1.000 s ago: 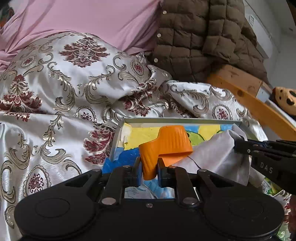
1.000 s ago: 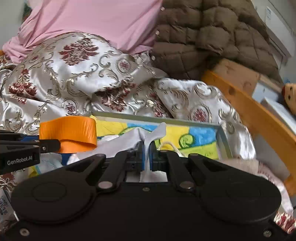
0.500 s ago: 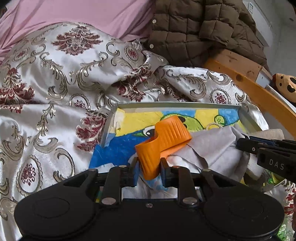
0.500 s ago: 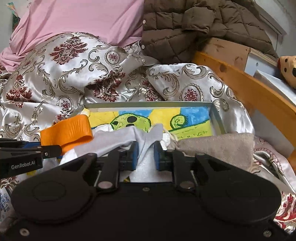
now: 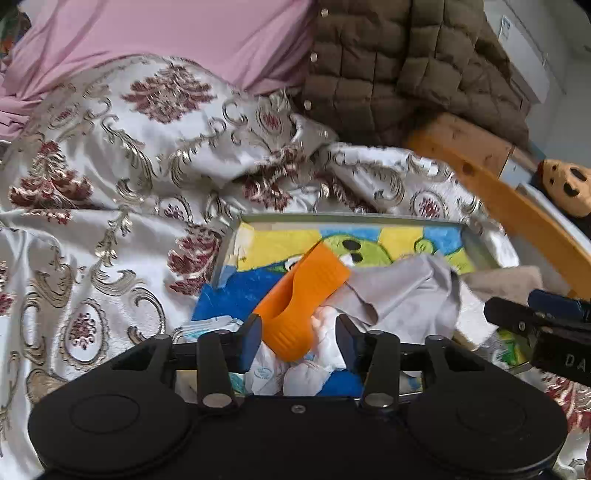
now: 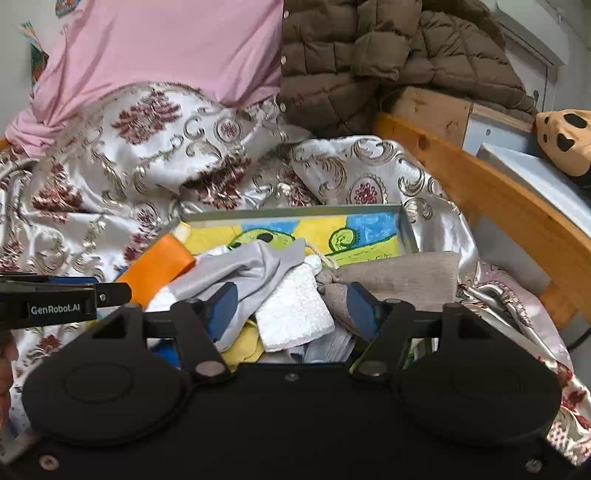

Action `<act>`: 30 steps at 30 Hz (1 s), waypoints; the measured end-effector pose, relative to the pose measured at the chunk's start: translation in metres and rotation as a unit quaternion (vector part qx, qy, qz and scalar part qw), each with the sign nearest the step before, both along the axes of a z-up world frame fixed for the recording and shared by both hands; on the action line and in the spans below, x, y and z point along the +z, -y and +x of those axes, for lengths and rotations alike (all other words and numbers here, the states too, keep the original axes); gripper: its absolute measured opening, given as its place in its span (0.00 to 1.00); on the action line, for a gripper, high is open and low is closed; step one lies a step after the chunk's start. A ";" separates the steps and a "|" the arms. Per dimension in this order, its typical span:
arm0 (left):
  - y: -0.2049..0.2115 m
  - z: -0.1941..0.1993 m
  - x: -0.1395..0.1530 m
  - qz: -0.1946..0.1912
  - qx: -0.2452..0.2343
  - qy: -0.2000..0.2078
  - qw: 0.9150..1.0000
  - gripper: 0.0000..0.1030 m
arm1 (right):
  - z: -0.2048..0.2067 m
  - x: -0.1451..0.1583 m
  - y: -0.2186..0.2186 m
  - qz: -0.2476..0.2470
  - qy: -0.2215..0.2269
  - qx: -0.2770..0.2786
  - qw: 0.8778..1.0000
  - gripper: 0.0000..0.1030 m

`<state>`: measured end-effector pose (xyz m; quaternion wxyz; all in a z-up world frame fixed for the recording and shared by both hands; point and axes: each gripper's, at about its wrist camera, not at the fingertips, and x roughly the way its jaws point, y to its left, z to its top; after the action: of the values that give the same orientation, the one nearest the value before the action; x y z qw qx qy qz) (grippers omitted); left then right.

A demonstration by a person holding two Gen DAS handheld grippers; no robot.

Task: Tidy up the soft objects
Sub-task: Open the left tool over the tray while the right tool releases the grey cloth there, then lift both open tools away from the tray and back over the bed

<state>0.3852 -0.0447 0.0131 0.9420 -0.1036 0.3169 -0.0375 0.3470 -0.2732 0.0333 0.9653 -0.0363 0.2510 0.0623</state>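
Observation:
A shallow grey tray point(image 5: 351, 218) with a yellow, blue and green drawing on its floor lies on the bed; it also shows in the right wrist view point(image 6: 295, 212). An orange ribbed soft piece point(image 5: 299, 299) lies in it, between the open jaws of my left gripper point(image 5: 299, 338) and free of them. A grey cloth point(image 5: 406, 295) lies beside it. My right gripper point(image 6: 291, 306) is open over the grey cloth point(image 6: 255, 269) and a white towel piece point(image 6: 295, 314). A beige cloth point(image 6: 399, 277) lies to the right.
A silver brocade quilt point(image 5: 110, 184) covers the bed. A pink sheet point(image 5: 147, 33) and a brown padded jacket point(image 5: 399, 62) lie behind. A wooden bed rail point(image 6: 480, 192) runs along the right, with a spotted plush toy point(image 6: 565, 140) beyond it.
Both grippers lowered into the tray and opened. The left let go of the orange piece; the right let go of the grey cloth, which now lies in the tray.

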 end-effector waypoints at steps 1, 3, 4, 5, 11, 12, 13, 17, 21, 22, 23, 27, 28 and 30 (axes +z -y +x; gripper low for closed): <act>-0.001 -0.006 0.004 -0.003 0.001 0.006 1.000 0.50 | -0.005 0.004 0.001 0.004 0.004 0.001 1.000 0.62; -0.002 -0.017 0.012 -0.008 0.004 0.017 1.000 0.59 | -0.020 0.011 0.002 0.010 0.013 0.004 1.000 0.66; -0.003 -0.024 0.016 -0.010 0.005 0.024 1.000 0.61 | -0.027 0.015 0.003 0.014 0.018 0.006 1.000 0.68; -0.003 -0.030 0.020 -0.011 0.006 0.031 0.999 0.63 | -0.035 0.018 0.004 0.018 0.023 0.008 1.000 0.71; -0.008 -0.079 0.038 -0.008 0.008 0.075 0.997 0.74 | -0.091 0.035 0.003 0.031 0.061 0.022 0.997 0.89; -0.009 -0.087 0.040 -0.009 0.009 0.081 0.997 0.76 | -0.100 0.038 0.003 0.035 0.066 0.024 0.997 0.91; -0.010 -0.097 0.042 -0.009 0.010 0.087 0.996 0.77 | -0.110 0.040 0.003 0.039 0.071 0.025 0.996 0.92; -0.015 -0.134 0.049 -0.007 0.011 0.110 0.994 0.85 | -0.145 0.046 -0.002 0.043 0.090 0.034 0.994 0.99; -0.020 -0.167 0.053 -0.007 0.014 0.126 0.992 0.89 | -0.178 0.051 -0.007 0.049 0.100 0.047 0.993 0.99; -0.021 -0.175 0.054 -0.006 0.013 0.130 0.991 0.90 | -0.184 0.052 -0.008 0.049 0.102 0.050 0.992 0.99; -0.022 -0.182 0.055 -0.004 0.013 0.134 0.991 0.93 | -0.193 0.052 -0.010 0.048 0.104 0.053 0.992 0.99; -0.027 -0.212 0.060 0.001 0.014 0.152 0.988 0.97 | -0.218 0.050 -0.018 0.046 0.113 0.060 0.991 0.99; -0.029 -0.218 0.060 0.000 0.014 0.154 0.988 0.98 | -0.224 0.050 -0.019 0.048 0.115 0.060 0.990 0.99; -0.032 -0.232 0.061 0.000 0.016 0.159 0.987 0.99 | -0.238 0.049 -0.022 0.051 0.120 0.057 0.990 0.99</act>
<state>0.1530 -0.0125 0.0736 0.9809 -0.1015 0.1615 -0.0389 0.1087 -0.2509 0.0822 0.9839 -0.0090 0.1272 0.1253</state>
